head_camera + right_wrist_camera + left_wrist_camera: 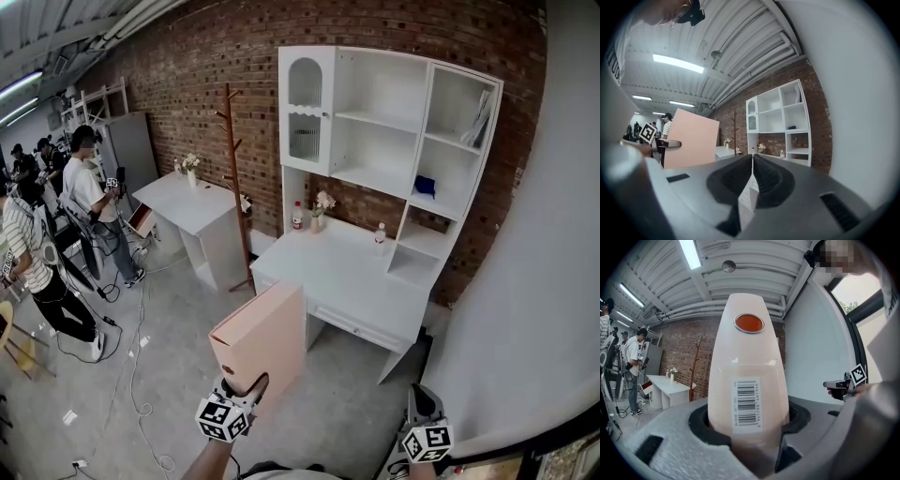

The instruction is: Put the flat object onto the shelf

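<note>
A wooden coat rack (234,178) stands against the brick wall (216,56); left of it a small white desk (204,208) bears a flower vase (190,170), with people (89,192) farther left

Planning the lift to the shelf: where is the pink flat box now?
In the head view, lower centre-left, the pink flat box stands upright in the left gripper, in front of the white desk.

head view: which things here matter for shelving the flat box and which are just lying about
For the job:
- pink box
- left hand-held gripper, clamped on the box
- shelf unit

Lying about:
- coat stand
- left bottle
- flower vase
- right bottle
- blue item
- side desk
</note>
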Demonstrator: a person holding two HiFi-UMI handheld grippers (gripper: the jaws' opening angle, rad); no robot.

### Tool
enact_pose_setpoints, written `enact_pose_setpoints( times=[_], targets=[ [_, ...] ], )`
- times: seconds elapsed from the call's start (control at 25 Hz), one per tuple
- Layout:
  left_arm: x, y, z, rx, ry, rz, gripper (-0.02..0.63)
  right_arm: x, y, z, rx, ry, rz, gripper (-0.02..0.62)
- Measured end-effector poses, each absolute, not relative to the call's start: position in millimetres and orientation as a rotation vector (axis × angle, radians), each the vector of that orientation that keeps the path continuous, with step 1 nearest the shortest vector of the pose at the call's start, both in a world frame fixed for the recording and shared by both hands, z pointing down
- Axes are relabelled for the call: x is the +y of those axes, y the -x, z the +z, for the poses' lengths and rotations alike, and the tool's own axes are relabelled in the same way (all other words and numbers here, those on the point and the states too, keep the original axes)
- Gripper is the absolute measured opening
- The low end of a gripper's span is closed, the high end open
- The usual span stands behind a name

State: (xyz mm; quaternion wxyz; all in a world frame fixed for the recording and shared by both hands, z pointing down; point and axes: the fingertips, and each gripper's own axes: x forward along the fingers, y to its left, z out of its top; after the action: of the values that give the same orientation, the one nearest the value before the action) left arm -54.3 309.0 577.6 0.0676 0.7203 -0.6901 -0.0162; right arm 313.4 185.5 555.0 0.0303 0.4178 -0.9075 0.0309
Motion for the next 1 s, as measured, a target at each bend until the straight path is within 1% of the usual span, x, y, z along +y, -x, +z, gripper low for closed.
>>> enact_pose_setpoints(
  times=[0.48, 0.72, 1.0],
  targets=[
    [295.7, 30.5, 588.8, -2.100, -2.125, -0.046, 0.275, 164.9, -333.9, 568.2, -2.801, -1.224, 0.112, 0.031],
    [284.2, 32.1, 587.9, -2.098, -2.139, -0.037, 0.275, 151.8, -323.9, 576.1, -2.781, -1.193, 0.127, 0.031],
    [259.1, 57.7, 593.8, -2.093, -2.137, -0.040, 0.275, 126.7, -299.2, 580.4, -2.769, -1.186, 0.121, 0.031]
  ],
)
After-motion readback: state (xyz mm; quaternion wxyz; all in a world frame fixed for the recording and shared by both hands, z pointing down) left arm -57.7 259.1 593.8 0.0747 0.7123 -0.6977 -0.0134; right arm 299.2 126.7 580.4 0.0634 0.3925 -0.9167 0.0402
